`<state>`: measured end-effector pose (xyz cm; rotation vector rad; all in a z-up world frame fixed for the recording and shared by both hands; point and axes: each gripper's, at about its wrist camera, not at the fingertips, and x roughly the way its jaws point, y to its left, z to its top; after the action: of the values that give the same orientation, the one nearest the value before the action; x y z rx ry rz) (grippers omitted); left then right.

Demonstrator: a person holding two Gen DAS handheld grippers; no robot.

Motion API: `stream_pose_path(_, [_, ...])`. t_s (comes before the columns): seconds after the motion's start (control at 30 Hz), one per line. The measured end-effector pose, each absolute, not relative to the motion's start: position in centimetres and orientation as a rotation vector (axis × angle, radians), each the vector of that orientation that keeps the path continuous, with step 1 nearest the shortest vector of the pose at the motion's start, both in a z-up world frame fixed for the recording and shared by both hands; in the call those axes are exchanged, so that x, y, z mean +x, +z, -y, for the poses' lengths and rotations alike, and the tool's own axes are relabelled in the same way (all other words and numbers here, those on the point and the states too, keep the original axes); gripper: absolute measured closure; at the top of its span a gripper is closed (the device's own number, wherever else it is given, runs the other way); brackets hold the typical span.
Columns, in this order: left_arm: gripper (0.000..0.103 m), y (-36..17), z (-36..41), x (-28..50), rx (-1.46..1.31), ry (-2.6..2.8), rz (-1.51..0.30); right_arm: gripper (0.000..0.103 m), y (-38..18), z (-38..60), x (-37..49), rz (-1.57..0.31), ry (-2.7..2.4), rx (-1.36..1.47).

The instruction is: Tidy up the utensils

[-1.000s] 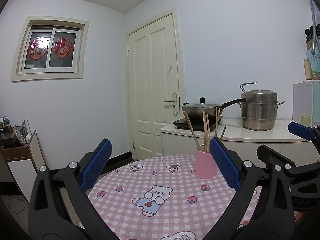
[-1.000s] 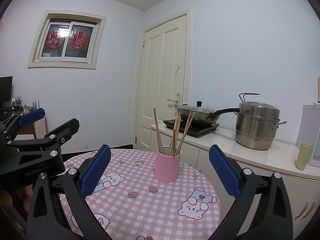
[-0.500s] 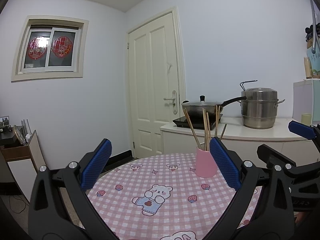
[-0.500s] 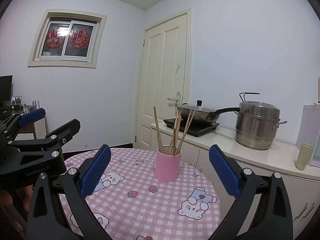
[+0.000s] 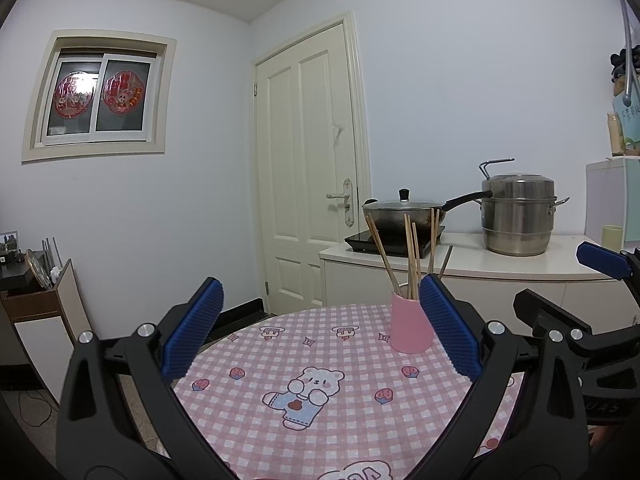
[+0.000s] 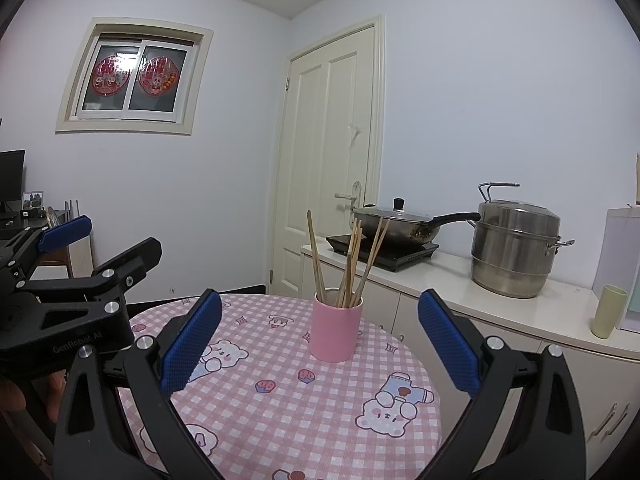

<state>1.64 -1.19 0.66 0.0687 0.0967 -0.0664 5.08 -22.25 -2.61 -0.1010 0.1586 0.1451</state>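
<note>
My left claw (image 5: pixel 320 328) hangs above the near part of the round worktop (image 5: pixel 340 412), its blue-padded fingers (image 5: pixel 192 332) spread wide and gripping nothing. My right claw (image 6: pixel 320 332) is just as wide and just as empty, hovering over the same worktop beside the left one; each claw shows at the edge of the other's view.

Between my right claw's fingers, further along the pink checked tablecloth (image 6: pixel 288 408) with its bear prints, stands the pink cup (image 6: pixel 336 330). It is upright and sits towards the far side of the worktop. Out of it fan several wooden chopsticks (image 6: pixel 352 264), leaning apart in different directions. From the left wrist view the same cup stands just behind my right-hand finger pad, partly hidden by it, well ahead of the claw and not touched by it.

Beyond the worktop runs a white kitchen counter (image 6: pixel 452 284). On it a black induction hob (image 6: pixel 384 254) carries a lidded wok (image 6: pixel 396 226) whose black handle points towards a stacked steel steamer pot (image 6: pixel 516 248). Near the counter's right end stands a pale green cup (image 6: pixel 608 311).

Behind the counter a cream panelled door (image 6: pixel 332 160) is closed. On the left wall is a small window (image 6: pixel 132 76) with two red paper decorations on the glass. At the bottom left of the right wrist view, part of a hand (image 6: pixel 12 396) shows behind the left claw's frame.
</note>
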Motion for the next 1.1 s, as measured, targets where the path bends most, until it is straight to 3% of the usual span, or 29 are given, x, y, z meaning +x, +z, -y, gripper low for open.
stream_pose_path(1.1, [0.006, -0.6, 1.7, 3.1, 0.074, -0.062, -0.138, 0.008, -3.9, 22.5, 6.1, -0.199, 0.146, -0.094])
